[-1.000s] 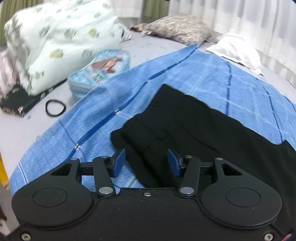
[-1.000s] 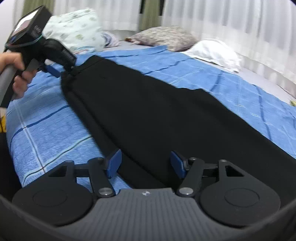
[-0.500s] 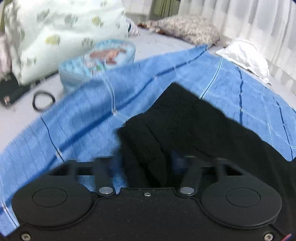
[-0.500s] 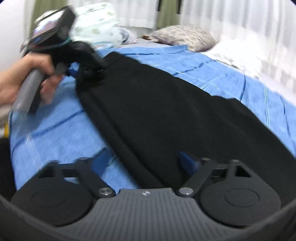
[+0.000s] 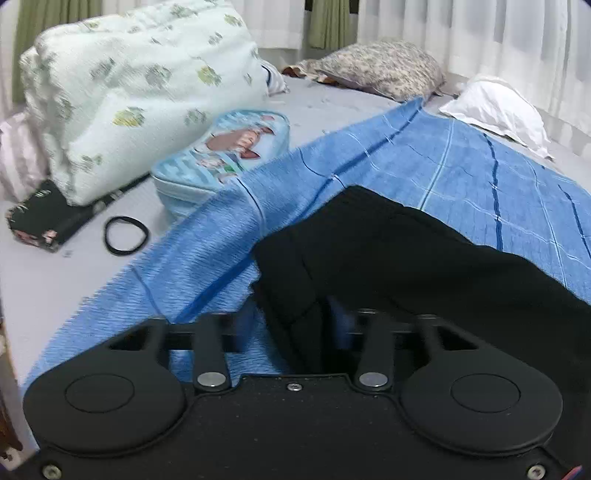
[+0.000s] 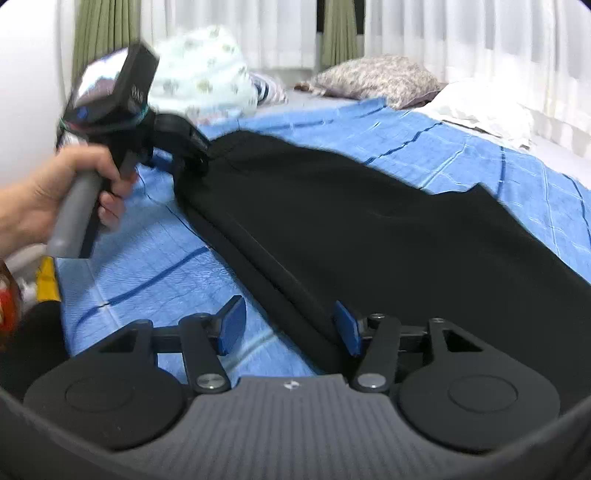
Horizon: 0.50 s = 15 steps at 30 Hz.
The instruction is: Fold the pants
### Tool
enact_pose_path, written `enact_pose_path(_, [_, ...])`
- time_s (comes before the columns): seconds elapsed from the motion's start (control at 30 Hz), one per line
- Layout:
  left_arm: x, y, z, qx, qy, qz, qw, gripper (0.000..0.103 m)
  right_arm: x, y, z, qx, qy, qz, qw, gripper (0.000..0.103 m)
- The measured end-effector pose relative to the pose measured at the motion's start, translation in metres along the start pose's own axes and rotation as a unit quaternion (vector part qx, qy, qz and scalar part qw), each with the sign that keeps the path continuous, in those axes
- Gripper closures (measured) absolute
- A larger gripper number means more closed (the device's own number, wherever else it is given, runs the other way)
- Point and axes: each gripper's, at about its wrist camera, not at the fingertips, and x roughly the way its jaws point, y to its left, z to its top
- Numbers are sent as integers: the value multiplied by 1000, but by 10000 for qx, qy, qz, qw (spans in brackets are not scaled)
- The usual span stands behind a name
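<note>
Black pants (image 6: 369,229) are lying stretched across a blue checked blanket (image 6: 155,273) that is covering the bed (image 5: 66,273), running from the left tongs at one end toward the right tongs at the other. In the left wrist view the left tongs (image 5: 291,325) are sitting apart, with a bunched corner of the pants (image 5: 388,258) lying in the gap between the two fingers; the blue pads are blurred here, and neither is seen pressing the cloth. In the right wrist view the same tool (image 6: 192,147) is showing at the far end of the garment, gripped by the person's left hand (image 6: 62,195), its nose touching the pants' edge.

The right tongs (image 6: 290,328) are also standing apart, their blue fingertips (image 6: 232,325) spread wide. The folded near edge of the pants is passing through the gap, close to the right-side finger, while the left-side finger is hanging over bare blanket.

Beside the blanket, on the grey sheet, a light blue zip case with a cartoon print (image 5: 225,155) is resting just against the blanket's edge. A black hair band (image 5: 125,230) is lying near it, and a dark floral pouch (image 5: 44,221) is sitting under a rolled white quilt with green print (image 5: 140,92). Farther back, a patterned pillow (image 5: 380,68) and a white pillow (image 5: 495,107) are lying near the white curtains (image 5: 498,33)
</note>
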Motion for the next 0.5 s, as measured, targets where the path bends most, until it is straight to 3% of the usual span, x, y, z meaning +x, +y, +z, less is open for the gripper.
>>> enact_pose_path(0.13, [-24, -7, 1, 142, -246, -47, 9996, 44, -46, -39, -15, 490, -270, -628, 9965, 33])
enact_pose_path(0.27, [-53, -30, -1, 296, -399, -545, 9973, 35, -91, -110, -44, 1503, -338, -1651, 9742, 32])
enact_pose_path(0.37, [-73, -60, -13, 668, -428, -971, 9921, 34, -128, -167, -80, 2222, -220, -2519, 9417, 32])
enact_pose_path(0.5, [-96, -109, -39, 1185, -300, -1533, 9806, 34, -193, -227, -131, 3240, -339, -3548, 8763, 36])
